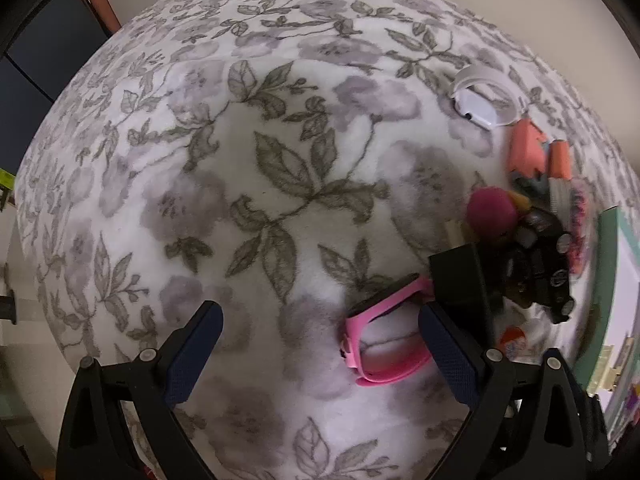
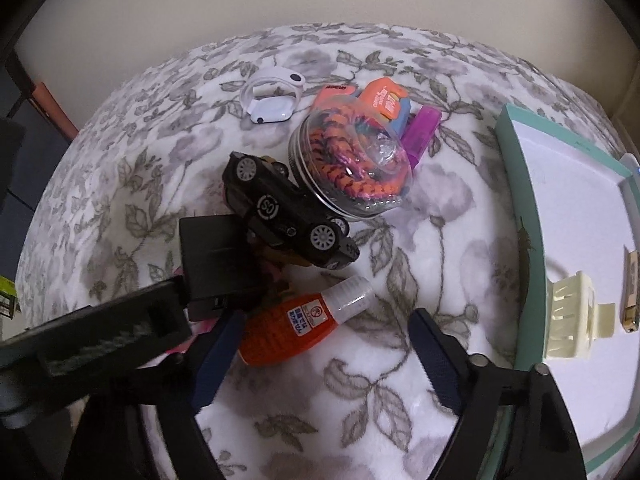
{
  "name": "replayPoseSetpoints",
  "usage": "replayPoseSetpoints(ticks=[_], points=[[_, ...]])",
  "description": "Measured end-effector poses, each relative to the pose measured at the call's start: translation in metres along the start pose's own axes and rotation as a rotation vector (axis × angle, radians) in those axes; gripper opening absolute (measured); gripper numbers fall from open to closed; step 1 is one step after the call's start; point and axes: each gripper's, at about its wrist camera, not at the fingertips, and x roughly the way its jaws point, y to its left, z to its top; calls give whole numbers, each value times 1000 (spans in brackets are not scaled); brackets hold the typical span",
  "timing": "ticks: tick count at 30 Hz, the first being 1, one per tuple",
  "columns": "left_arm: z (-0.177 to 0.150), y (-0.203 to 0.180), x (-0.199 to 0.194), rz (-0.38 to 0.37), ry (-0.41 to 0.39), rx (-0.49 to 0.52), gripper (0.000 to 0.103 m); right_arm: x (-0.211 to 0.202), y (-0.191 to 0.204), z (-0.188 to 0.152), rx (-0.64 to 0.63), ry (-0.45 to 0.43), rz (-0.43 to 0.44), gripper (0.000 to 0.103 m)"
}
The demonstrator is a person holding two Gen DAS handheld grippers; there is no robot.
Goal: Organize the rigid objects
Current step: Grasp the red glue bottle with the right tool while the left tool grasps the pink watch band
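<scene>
The sorting looks barely begun: the tray (image 2: 516, 184) at three o'clock holds only a cream clip (image 2: 568, 316) and a small bar (image 2: 631, 296), while the car (image 2: 280, 208), jar (image 2: 352, 168) and white watch (image 2: 272, 98) remain piled on the blanket (image 2: 432, 240). The right gripper (image 2: 324, 356) is spread, gripping nothing, around the orange bottle (image 2: 296, 320), whose long axis points its cap toward two o'clock. The left gripper (image 1: 320, 348) is also released, with the pink watch (image 1: 380, 340) inside its right finger.

Soft, dim indoor light is falling evenly, casting faint shadows; fisheye bending is curving the floral fleece blanket (image 1: 280, 200) (dark vignette ringing both views), motion blur smearing objects at three o'clock.
</scene>
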Motion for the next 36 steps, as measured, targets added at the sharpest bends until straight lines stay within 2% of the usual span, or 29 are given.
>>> replayPoseSetpoints(ticks=[5, 10, 16, 31, 36], points=[[0, 4, 1, 31, -6, -12, 98, -4, -6, 1, 28, -3, -10, 78], [1, 4, 2, 25, 5, -24, 98, -4, -6, 2, 34, -3, 15, 72], [0, 8, 4, 27, 9, -31, 98, 2, 4, 2, 11, 6, 47, 71], [3, 9, 12, 22, 34, -41, 98, 14, 25, 1, -103, 11, -24, 72], [1, 14, 13, 4, 42, -64, 98, 14, 25, 0, -97, 16, -12, 70]])
